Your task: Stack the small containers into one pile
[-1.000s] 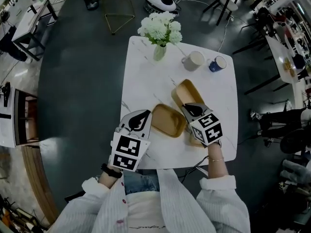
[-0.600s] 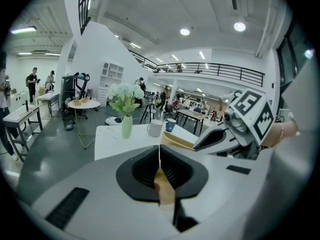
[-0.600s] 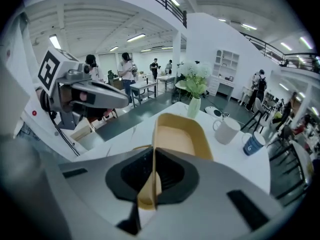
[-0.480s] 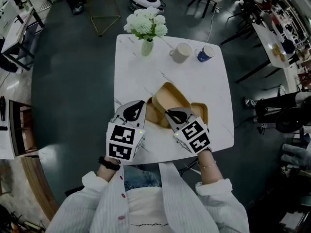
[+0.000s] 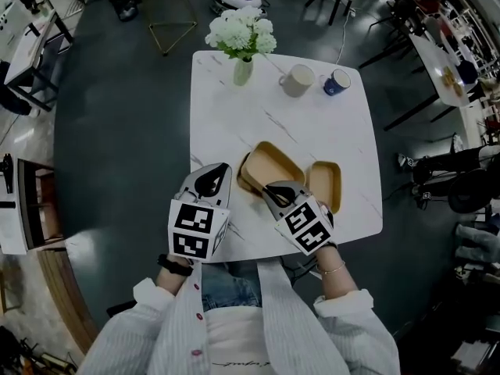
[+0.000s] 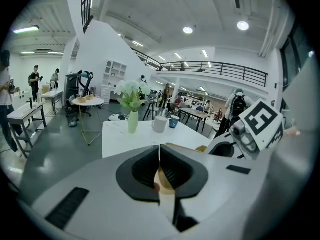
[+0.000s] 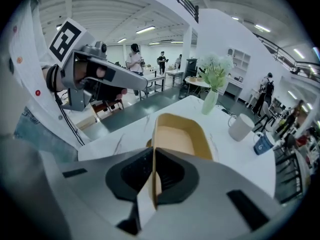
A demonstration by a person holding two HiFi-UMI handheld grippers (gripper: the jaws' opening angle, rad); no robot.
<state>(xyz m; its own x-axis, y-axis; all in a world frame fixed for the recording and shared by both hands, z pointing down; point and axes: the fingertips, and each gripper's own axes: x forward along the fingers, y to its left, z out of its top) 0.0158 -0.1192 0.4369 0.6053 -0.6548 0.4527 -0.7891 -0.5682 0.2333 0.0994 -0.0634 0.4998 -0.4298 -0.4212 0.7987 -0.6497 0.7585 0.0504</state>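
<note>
1. The lower tray (image 5: 243,177) is mostly hidden under the top tray (image 7: 180,134). Only a dark sliver of its rim shows. The stack sits well nearer the person than the flower vase (image 5: 243,70).
2. The right hand-held gripper (image 7: 153,156) is clamped on the top tray's near rim.
3. The left hand-held gripper (image 6: 160,154) has its jaws pressed together. Tan shows in the slit, but I cannot tell whether it is pinched or lies beneath.
4. A third tray (image 5: 324,184) lies alone, right of the stack.
5. The surface (image 5: 226,123) is bare between vase and stack. A white mug (image 5: 298,80) and a blue mug (image 5: 337,82) stand right of the vase.
</note>
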